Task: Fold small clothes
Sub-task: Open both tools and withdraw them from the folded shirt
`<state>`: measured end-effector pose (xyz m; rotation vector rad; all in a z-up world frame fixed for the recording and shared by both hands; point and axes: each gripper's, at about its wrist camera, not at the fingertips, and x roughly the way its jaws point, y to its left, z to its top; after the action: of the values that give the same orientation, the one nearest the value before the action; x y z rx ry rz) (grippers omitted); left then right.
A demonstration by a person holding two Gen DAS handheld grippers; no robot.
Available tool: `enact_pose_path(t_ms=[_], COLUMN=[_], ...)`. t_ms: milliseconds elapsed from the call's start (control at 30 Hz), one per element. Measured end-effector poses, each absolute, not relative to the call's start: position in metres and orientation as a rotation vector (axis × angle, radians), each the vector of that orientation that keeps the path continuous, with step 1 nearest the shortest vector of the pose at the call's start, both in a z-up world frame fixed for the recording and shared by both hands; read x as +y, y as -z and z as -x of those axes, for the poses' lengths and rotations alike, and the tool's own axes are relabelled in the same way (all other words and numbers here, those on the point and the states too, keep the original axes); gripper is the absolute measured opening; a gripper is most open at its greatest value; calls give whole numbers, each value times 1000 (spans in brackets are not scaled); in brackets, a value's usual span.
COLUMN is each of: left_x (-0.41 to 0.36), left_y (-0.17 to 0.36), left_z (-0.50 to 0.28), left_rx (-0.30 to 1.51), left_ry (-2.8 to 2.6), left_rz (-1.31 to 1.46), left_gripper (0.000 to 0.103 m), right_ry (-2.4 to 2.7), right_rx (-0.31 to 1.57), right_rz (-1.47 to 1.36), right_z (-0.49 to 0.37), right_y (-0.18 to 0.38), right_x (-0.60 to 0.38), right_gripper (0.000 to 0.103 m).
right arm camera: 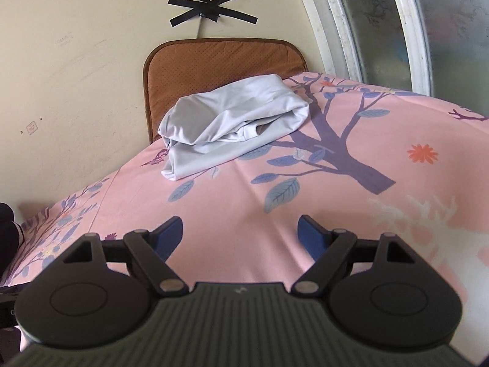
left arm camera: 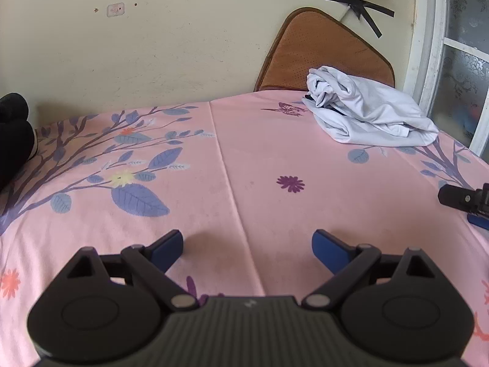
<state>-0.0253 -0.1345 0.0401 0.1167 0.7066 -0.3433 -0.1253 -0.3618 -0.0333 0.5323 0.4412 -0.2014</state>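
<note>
A crumpled pale lavender-white garment (left arm camera: 366,108) lies in a heap at the far right of the pink floral bedsheet (left arm camera: 238,165). It also shows in the right wrist view (right arm camera: 232,125), ahead of the gripper and a little left. My left gripper (left arm camera: 247,246) is open and empty, low over the sheet, well short of the garment. My right gripper (right arm camera: 240,235) is open and empty, low over the sheet. One of its fingers (left arm camera: 458,198) shows at the right edge of the left wrist view.
A brown cushion (right arm camera: 220,61) leans against the cream wall behind the garment. A window frame (right arm camera: 351,24) stands at the right. A black object (left arm camera: 13,134) sits at the sheet's left edge. Black tape and a cord (right arm camera: 211,9) are on the wall.
</note>
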Motion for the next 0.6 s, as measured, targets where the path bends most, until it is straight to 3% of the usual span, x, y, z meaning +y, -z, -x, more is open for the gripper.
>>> enact_pose_path(t_ms=[600], left_x=[-130], left_y=[-46], left_z=[42], left_rx=[631], left_ry=[399], left_rz=[-102], left_gripper=[103], right_ry=[285], right_rx=[352], right_rz=[-553], right_z=[149], right_y=[35], right_x=[-359], right_gripper=[87])
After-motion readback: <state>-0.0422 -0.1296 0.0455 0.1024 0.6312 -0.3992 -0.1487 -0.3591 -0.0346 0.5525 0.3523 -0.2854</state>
